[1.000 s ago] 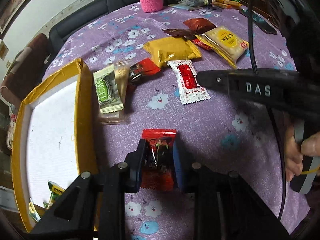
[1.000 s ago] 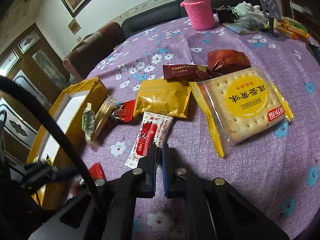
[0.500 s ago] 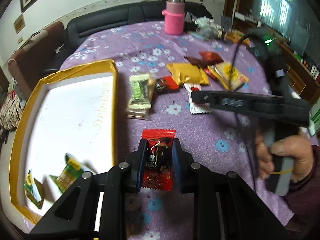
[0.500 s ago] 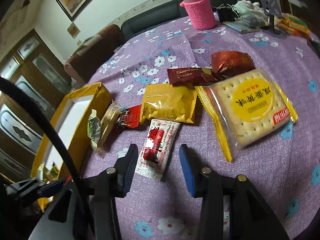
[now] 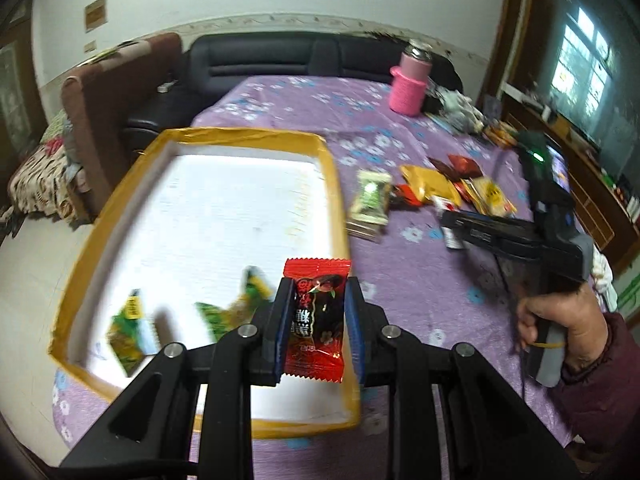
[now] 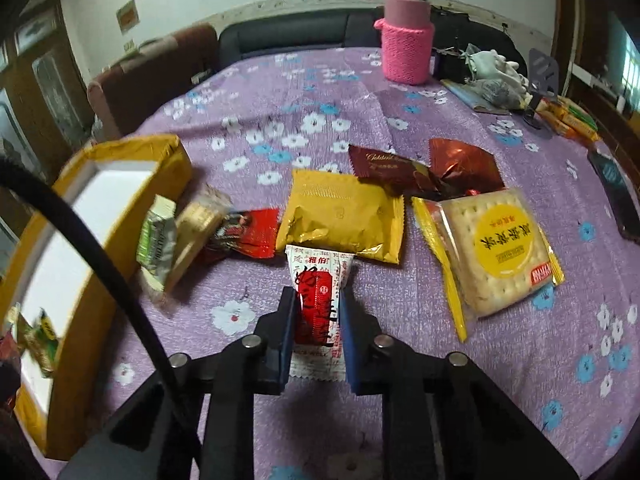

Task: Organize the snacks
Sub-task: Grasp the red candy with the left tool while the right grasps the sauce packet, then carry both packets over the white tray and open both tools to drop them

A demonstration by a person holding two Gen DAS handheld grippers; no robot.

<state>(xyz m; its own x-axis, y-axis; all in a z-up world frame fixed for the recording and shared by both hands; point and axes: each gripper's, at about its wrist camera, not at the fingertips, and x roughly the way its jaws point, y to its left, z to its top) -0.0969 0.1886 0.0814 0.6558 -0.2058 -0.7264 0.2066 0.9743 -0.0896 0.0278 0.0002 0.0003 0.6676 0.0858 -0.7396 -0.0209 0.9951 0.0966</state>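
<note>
1. Since the earlier frames, the red candy packet (image 5: 316,316) has been carried by the left gripper (image 5: 316,322) from above the purple surface (image 5: 420,292) to above the near right corner of the yellow-rimmed tray (image 5: 334,184).
2. On the tray's white floor, green sweets (image 5: 132,332) are seen, blurred.
3. The left fingers (image 5: 282,320) are clenched on the red packet, which is held upright between them.
4. The white-and-red sachet (image 6: 318,312) is enclosed by the right gripper (image 6: 318,334); its fingers (image 6: 288,332) have just been closing and are pressed on the sachet's sides.
5. Beyond the sachet, a yellow pouch (image 6: 344,216), a cracker pack (image 6: 496,252), a brown bar (image 6: 384,164) and a green packet (image 6: 158,236) are laid on the surface.
</note>
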